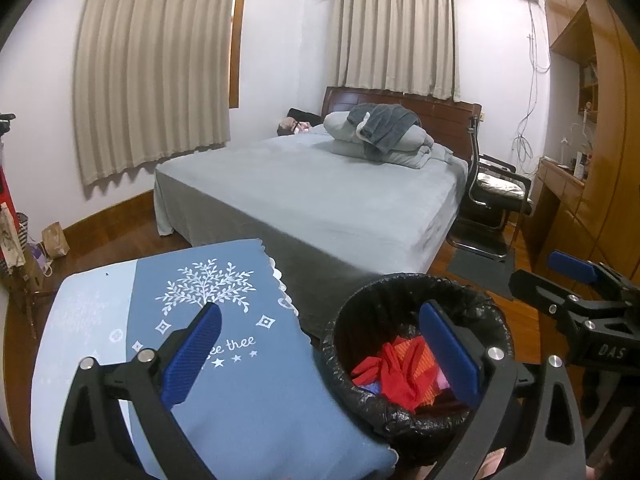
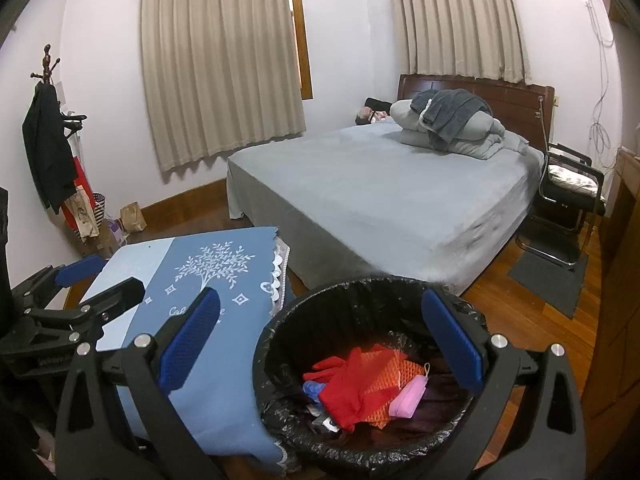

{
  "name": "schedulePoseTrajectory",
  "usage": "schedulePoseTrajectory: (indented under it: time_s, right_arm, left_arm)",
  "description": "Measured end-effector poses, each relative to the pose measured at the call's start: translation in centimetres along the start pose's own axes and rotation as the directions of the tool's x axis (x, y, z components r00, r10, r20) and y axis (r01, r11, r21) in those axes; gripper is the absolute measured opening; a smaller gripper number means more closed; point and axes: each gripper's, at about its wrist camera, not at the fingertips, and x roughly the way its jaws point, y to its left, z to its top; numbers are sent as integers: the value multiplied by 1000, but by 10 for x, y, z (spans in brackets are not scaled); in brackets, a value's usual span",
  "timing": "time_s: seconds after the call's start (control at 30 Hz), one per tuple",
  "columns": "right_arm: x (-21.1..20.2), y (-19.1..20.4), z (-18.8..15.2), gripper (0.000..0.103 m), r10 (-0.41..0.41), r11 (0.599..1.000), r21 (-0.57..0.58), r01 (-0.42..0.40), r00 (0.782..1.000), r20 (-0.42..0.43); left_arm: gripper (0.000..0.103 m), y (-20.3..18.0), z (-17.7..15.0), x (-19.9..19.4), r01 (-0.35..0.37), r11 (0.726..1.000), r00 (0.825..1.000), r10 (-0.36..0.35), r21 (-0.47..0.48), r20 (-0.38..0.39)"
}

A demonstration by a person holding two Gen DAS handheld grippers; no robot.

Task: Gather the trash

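Both grippers hung over the trash bin, nothing in either.

My left gripper (image 1: 320,356) and right gripper (image 2: 324,344) had their jaws spread wide and empty. The black-lined trash bin (image 2: 280,344) sat on the floor just beside the blue-clothed counter (image 2: 224,392), near the bed (image 2: 380,200). Inside the bin lay a red cloth (image 2: 348,392), orange mesh (image 2: 390,380) and a pink piece (image 2: 408,396).

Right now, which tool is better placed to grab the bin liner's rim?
Right, probably. The right tool is open over the trash bin, whose rim fills its view. The left tool is also open but straddles the blue tablecloth and the rim.
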Motion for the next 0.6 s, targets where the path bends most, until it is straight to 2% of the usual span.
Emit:
schedulePoseTrajectory:
  time_s: [0.6]
  right_arm:
    - [1, 3, -1, 98, 4, 1000, -4, -4, 1000, 2]
  left_arm:
    - [97, 1, 0, -2, -2, 1000, 1000, 2, 1, 1]
